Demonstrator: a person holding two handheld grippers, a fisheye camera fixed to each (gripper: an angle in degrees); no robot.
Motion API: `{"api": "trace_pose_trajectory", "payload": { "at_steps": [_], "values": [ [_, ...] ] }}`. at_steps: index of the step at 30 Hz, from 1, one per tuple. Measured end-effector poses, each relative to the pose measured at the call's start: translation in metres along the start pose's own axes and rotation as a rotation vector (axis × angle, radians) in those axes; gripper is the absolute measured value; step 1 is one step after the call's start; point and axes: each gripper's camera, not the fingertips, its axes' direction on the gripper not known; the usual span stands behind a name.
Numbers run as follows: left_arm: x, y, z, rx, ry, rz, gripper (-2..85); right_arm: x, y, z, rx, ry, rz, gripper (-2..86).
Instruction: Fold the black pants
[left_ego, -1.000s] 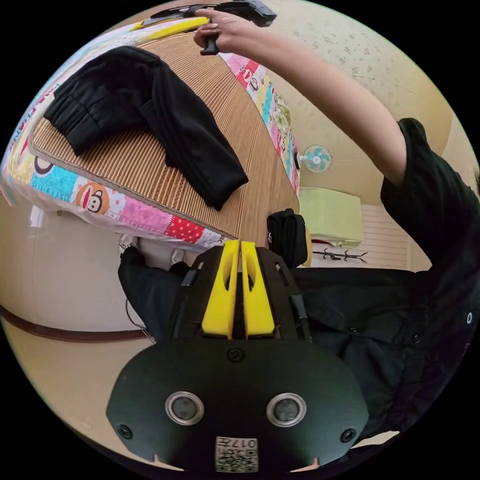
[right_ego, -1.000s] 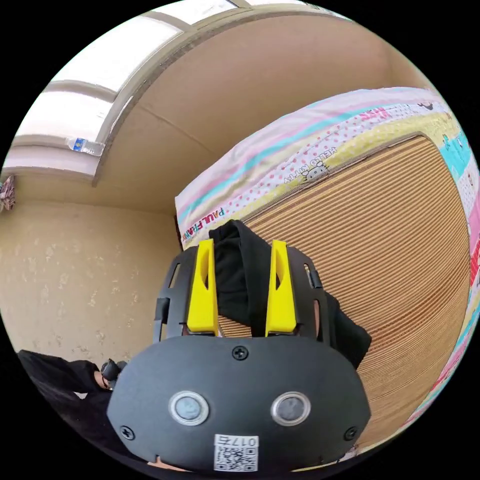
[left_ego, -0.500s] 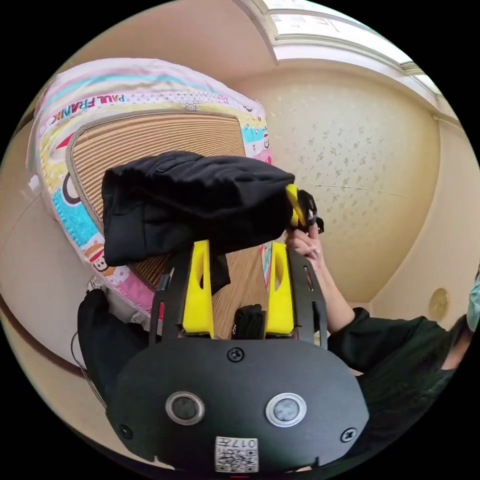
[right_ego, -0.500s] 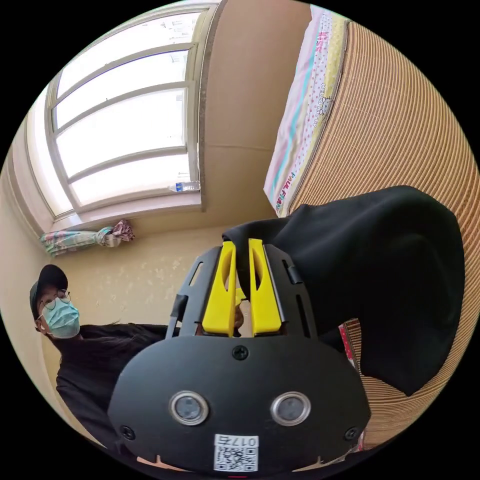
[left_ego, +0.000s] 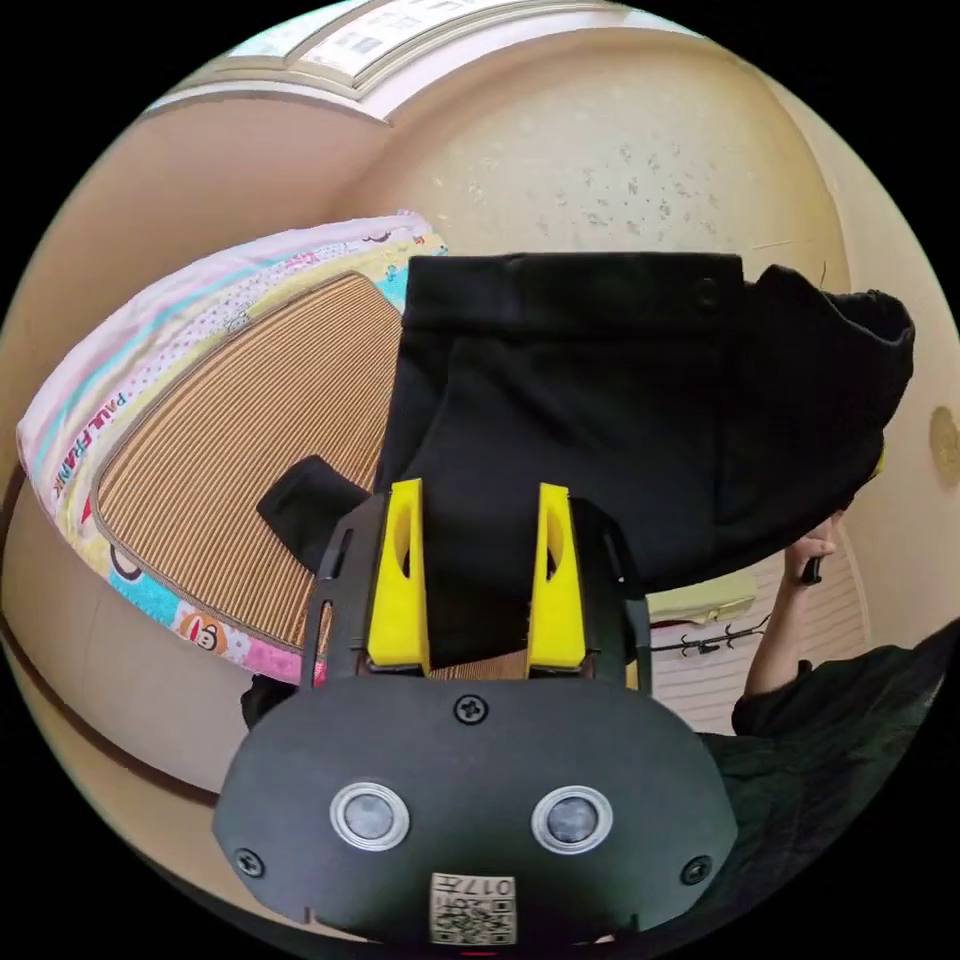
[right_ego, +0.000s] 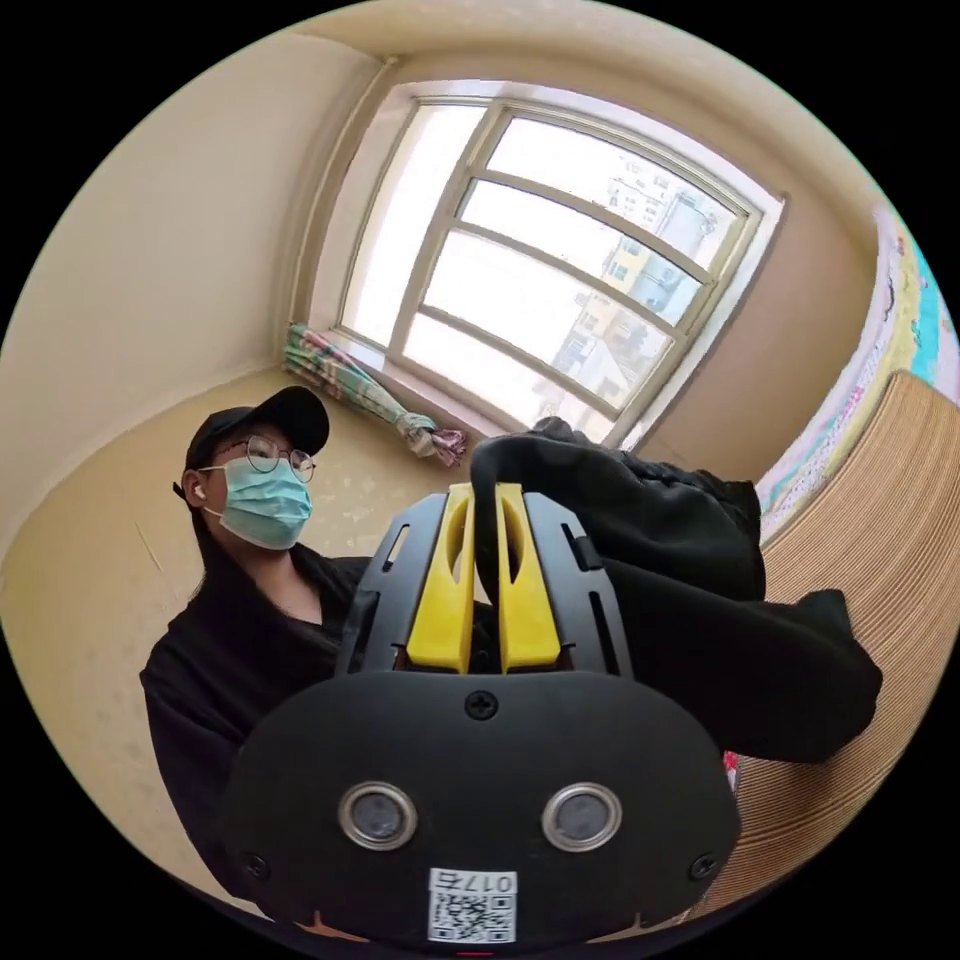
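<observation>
The black pants (left_ego: 590, 420) hang in the air above the bed, waistband uppermost, with one leg end (left_ego: 300, 500) still resting on the ribbed straw mat (left_ego: 230, 430). My left gripper (left_ego: 478, 490) is open just below the hanging cloth, which shows dark between its yellow jaws. In the right gripper view my right gripper (right_ego: 486, 492) is shut on a fold of the black pants (right_ego: 700, 600), and the rest of the cloth drapes to the right over the mat (right_ego: 880, 520). A person's hand (left_ego: 815, 555) grips a handle under the raised pants.
The mat lies on a bed with a colourful cartoon-print sheet (left_ego: 120, 420) against a beige wall. The person in black (right_ego: 250, 640) stands close behind the right gripper, in front of a large window (right_ego: 560, 290). A coat rack (left_ego: 700, 640) stands low at the right.
The right gripper closed on the pants and lifted them off the mat. The left gripper's jaws went from shut to open. Both cameras swung upward.
</observation>
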Motion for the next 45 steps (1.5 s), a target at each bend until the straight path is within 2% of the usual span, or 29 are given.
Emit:
{"api": "trace_pose_trajectory", "payload": {
  "at_steps": [2,5,7,8,9,10,11,14,16,17,19,21,23,25,26,27,28,29,30,31,33,36,38,40,43,45],
  "values": [
    [0.011,-0.01,-0.017,0.038,0.094,0.027,18.2,-0.052,-0.01,-0.001,-0.019,-0.011,-0.116,1.6],
    [0.018,-0.038,-0.003,-0.072,0.436,0.004,20.0,-0.14,-0.022,0.0,-0.044,0.021,-0.334,1.4],
    [0.042,-0.052,0.061,-0.448,0.841,-0.128,21.8,-0.197,-0.026,0.003,-0.065,0.092,-0.465,1.4],
    [0.058,-0.051,0.074,-0.526,0.98,-0.12,21.4,-0.209,-0.027,0.003,-0.058,0.119,-0.483,1.4],
    [0.093,-0.047,0.088,-0.604,1.229,-0.076,20.4,-0.229,-0.027,0.002,-0.041,0.161,-0.499,1.3],
    [0.123,-0.044,0.089,-0.599,1.326,-0.046,15.4,-0.244,-0.026,-0.002,-0.026,0.172,-0.506,1.3],
    [0.134,-0.044,0.085,-0.575,1.32,-0.03,12.9,-0.251,-0.025,-0.006,-0.016,0.167,-0.506,1.3],
    [0.175,-0.06,0.031,-0.323,1.201,0.087,6.7,-0.293,-0.002,-0.038,0.091,0.187,-0.531,1.5],
    [0.208,-0.081,-0.038,-0.091,1.126,0.284,5.2,-0.331,0.031,-0.065,0.194,0.323,-0.552,1.7],
    [0.22,-0.085,-0.053,-0.067,1.088,0.349,5.1,-0.34,0.039,-0.071,0.224,0.366,-0.547,1.7],
    [0.271,-0.096,-0.101,0.043,0.879,0.565,4.9,-0.362,0.072,-0.093,0.359,0.524,-0.533,1.9],
    [0.307,-0.107,-0.113,0.113,0.785,0.666,5.0,-0.363,0.086,-0.114,0.475,0.618,-0.476,2.1],
    [0.339,-0.133,-0.098,0.124,0.705,0.676,5.1,-0.353,0.082,-0.138,0.563,0.761,-0.419,2.3],
    [0.382,-0.195,-0.035,0.05,0.578,0.592,5.3,-0.317,0.037,-0.176,0.597,1.098,-0.312,3.0],
    [0.393,-0.212,-0.015,0.034,0.525,0.591,5.6,-0.302,0.018,-0.188,0.599,1.203,-0.265,3.3],
    [0.413,-0.246,0.032,-0.013,0.392,0.584,6.2,-0.266,-0.018,-0.217,0.61,1.377,-0.171,3.9],
    [0.423,-0.276,0.077,-0.064,0.256,0.568,7.3,-0.221,-0.047,-0.252,0.612,1.469,-0.039,4.7],
    [0.423,-0.287,0.098,-0.092,0.177,0.554,7.9,-0.2,-0.057,-0.27,0.613,1.491,0.051,5.1],
    [0.415,-0.303,0.128,-0.143,0.035,0.515,8.4,-0.162,-0.063,-0.3,0.624,1.521,0.264,5.3],
    [0.398,-0.309,0.147,-0.17,-0.05,0.484,8.6,-0.135,-0.056,-0.318,0.649,1.515,0.38,5.1],
    [0.363,-0.304,0.162,-0.202,-0.082,0.45,8.7,-0.101,-0.033,-0.329,0.65,1.45,0.403,4.1],
    [0.279,-0.268,0.184,-0.312,-0.158,0.424,8.7,-0.029,0.024,-0.332,0.468,1.375,0.433,3.1],
    [0.215,-0.24,0.201,-0.428,-0.266,0.349,8.7,0.025,0.08,-0.333,0.351,1.346,0.555,2.6],
    [0.127,-0.205,0.216,-0.586,-0.345,0.169,9.2,0.09,0.162,-0.334,0.248,1.239,0.766,2.2],
    [0.051,-0.17,0.215,-0.674,-0.382,-0.005,9.9,0.139,0.249,-0.326,0.237,1.082,0.958,1.9],
    [0.026,-0.158,0.217,-0.721,-0.439,-0.036,10.5,0.158,0.283,-0.316,0.234,0.986,1.024,1.9]
  ]
}}
